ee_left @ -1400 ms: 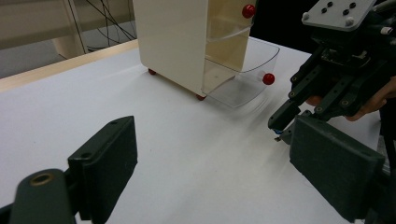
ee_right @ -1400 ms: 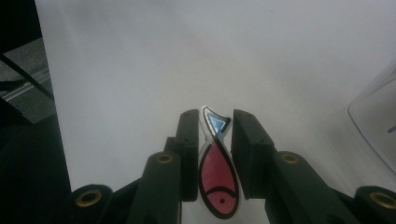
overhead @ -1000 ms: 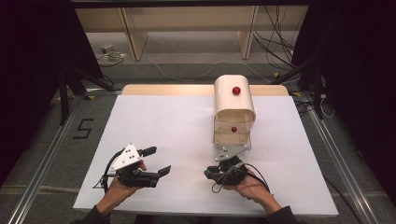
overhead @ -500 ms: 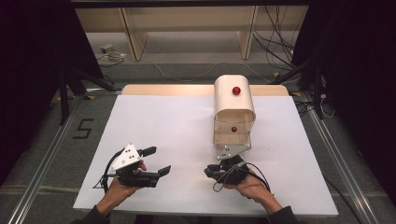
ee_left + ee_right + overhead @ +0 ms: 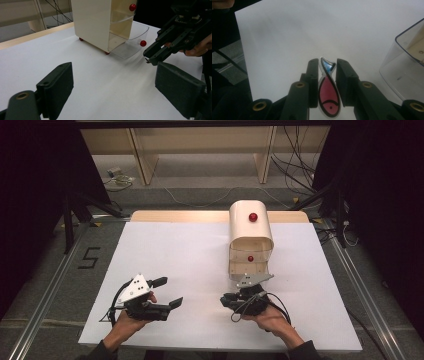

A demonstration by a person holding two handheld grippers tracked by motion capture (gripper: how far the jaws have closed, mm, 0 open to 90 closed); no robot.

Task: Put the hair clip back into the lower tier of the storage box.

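Now the right tongs (image 5: 326, 67) clamp a fish (image 5: 327, 93); left tongs (image 5: 120, 85) gape idle. Next, probably carry it to the open box (image 5: 250, 242) drawer at twelve o'clock.

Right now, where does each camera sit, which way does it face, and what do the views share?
High view: above the person's side, facing forward and down on the table; both hands, left tool and right tool show.
Left gripper view: on the left tool, jaws wide apart, facing the box and the right tool.
Right gripper view: on the right tool, looking down at the fish between its jaws.
Shared: the box's clear drawer.
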